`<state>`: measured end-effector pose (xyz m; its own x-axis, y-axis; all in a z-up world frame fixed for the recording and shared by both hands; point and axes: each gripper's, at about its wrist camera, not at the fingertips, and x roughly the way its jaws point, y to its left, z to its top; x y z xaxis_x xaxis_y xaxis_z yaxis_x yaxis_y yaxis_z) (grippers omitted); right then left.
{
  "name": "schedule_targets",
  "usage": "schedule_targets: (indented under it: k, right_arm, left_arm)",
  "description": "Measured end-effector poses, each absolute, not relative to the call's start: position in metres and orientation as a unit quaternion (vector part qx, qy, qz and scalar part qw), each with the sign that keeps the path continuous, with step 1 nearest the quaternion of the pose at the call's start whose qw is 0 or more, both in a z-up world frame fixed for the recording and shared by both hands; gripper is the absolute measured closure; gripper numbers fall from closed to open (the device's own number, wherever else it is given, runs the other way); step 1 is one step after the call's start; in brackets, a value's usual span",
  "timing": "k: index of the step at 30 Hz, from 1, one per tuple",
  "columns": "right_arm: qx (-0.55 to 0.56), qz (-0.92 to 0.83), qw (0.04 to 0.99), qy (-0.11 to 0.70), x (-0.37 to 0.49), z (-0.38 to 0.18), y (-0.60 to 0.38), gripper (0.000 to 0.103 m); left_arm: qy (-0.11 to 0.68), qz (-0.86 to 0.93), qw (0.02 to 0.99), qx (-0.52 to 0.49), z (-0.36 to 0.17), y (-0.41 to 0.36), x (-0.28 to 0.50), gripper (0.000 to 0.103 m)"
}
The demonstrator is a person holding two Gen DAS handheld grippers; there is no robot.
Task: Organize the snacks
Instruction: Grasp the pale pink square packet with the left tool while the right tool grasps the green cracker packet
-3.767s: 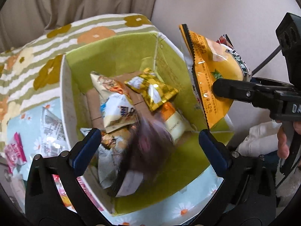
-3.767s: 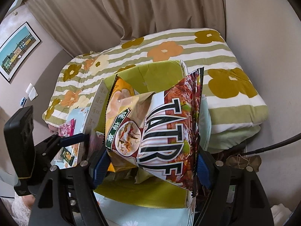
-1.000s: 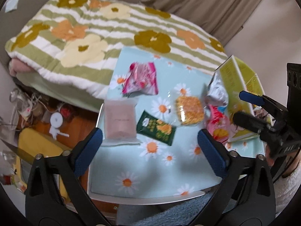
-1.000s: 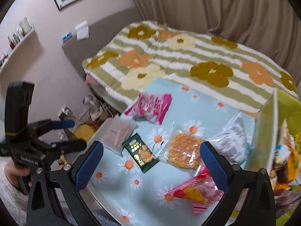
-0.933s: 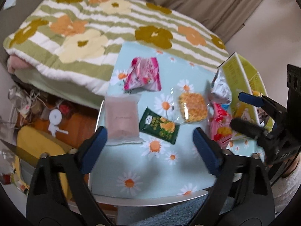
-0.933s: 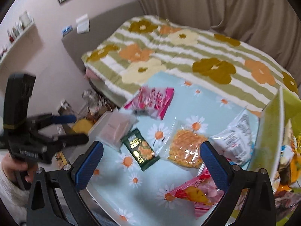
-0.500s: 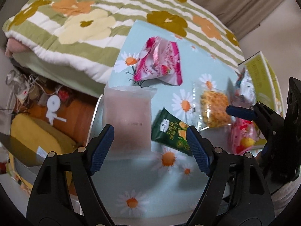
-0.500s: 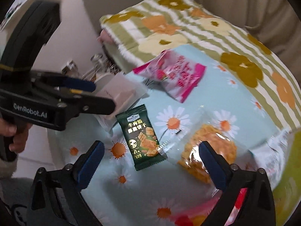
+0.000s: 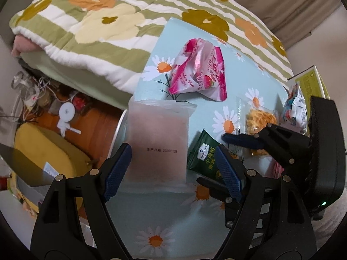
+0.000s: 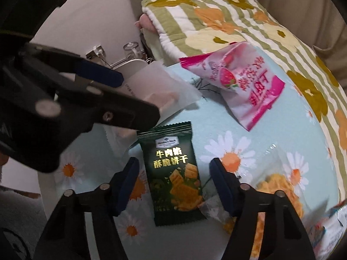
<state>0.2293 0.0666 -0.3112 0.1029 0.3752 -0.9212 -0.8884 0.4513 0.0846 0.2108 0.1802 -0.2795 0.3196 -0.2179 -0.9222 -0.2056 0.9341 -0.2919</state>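
- The left gripper [image 9: 173, 164] pointed steeply down over the near left part of the surface [image 9: 164, 216], which wore a pale blue cloth printed with daisies; its jaws stood part-way open on either side of the frosted pink packet [image 9: 157, 143], and the blue pads [image 9: 118, 171] sat at the packet's near edges; whether they pressed on it could not be told.
- That packet lay flat, its left edge hanging past the rim of the surface; a line of printed date text showed near its lower right.
- The right gripper [image 10: 173, 182] hung over the dark green biscuit packet [image 10: 173, 173]; its jaws were closing, with the packet between them; a gap showed between each pad and the packet's sides, so the pads were not touching it.
- The green packet lay flat just right of the frosted one, gold lettering facing up.
- The pink strawberry bag [image 9: 198, 71] lay crumpled farther back, apart from both grippers.
- A clear bag of yellow snacks [image 9: 259, 119] rested right of the green packet, partly behind the right gripper in the left wrist view; a silver-white bag [image 9: 295, 108] lay beyond it, beside a yellow-green box [image 9: 310, 82] at the far right edge.
- A striped, flowered quilt [image 9: 104, 17] lay behind the surface.
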Motion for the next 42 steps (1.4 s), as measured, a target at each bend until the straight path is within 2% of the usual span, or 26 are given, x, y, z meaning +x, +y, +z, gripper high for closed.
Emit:
schedule_targets:
  k: [4,14,26,42]
  right_arm:
    - [-0.288,0.457,0.698,0.47,0.223,-0.311,0.068,0.062]
    - [-0.243,0.453,0.708,0.484,0.225,-0.304,0.048,0.062]
    - [-0.217,0.448,0.721,0.482,0.232,-0.29,0.03,0.062]
    - [-0.202,0.449,0.721,0.488,0.238,-0.29,0.023,0.062]
  left_arm:
    - [0.587,0.002,0.79,-0.178,-0.281,0.183,0.209,0.026]
    - [0.593,0.003,0.791,-0.152,-0.283,0.178,0.212,0.026]
    - [0.622,0.038,0.782,-0.022,-0.294,0.142,0.229,0.026]
    - [0.632,0.027,0.774,-0.04,-0.299,0.137,0.233,0.027]
